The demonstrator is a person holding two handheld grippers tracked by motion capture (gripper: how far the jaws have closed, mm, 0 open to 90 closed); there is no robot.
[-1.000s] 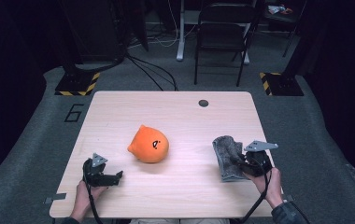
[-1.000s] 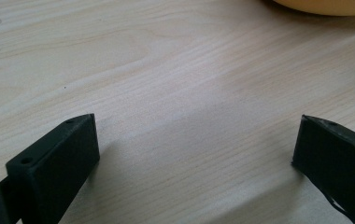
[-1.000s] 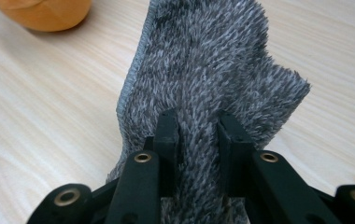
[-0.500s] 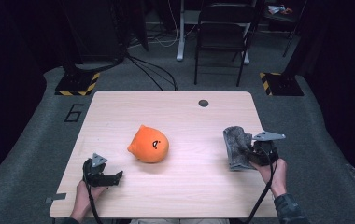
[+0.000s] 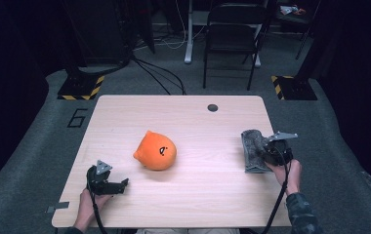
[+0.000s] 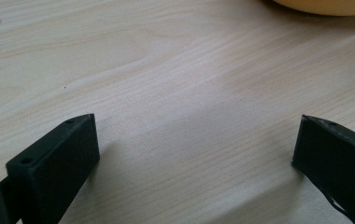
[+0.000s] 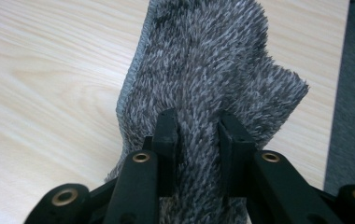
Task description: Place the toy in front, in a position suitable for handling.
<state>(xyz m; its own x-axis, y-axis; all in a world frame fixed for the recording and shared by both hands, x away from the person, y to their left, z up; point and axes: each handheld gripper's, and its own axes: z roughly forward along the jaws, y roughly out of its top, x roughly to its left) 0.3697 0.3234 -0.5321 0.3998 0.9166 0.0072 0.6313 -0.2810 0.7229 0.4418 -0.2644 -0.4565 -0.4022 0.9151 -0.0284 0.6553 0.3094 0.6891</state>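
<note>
Pinching a fold of shaggy grey cloth (image 7: 208, 79) between its two black jaws, the right gripper (image 7: 198, 128) sits near the right edge of the wooden table (image 5: 193, 117). Seen along that gripper's own jaws, the pile bulges up between and ahead of them, with the stitched hem running off to the left of the left jaw and a loose flap spreading to the right of the right one. From above, the cloth (image 5: 255, 150) lies bunched just in front of the right gripper (image 5: 269, 155), on its table-centre side, and the person's right hand (image 5: 288, 171) holds the tool from behind.

Across the table, the left gripper (image 5: 119, 185) rests low over the wood near the front left corner, held by the left hand (image 5: 89, 201). Its jaws stand spread wide, with bare tabletop between them and nothing in the gap. Ahead of it and a little to its right sits an orange plush toy (image 5: 156, 151), well apart from the jaws; its yellowish underside just edges into the top of the left gripper view (image 6: 325, 4). That toy lies between the two tools, closer to the left one.
</note>
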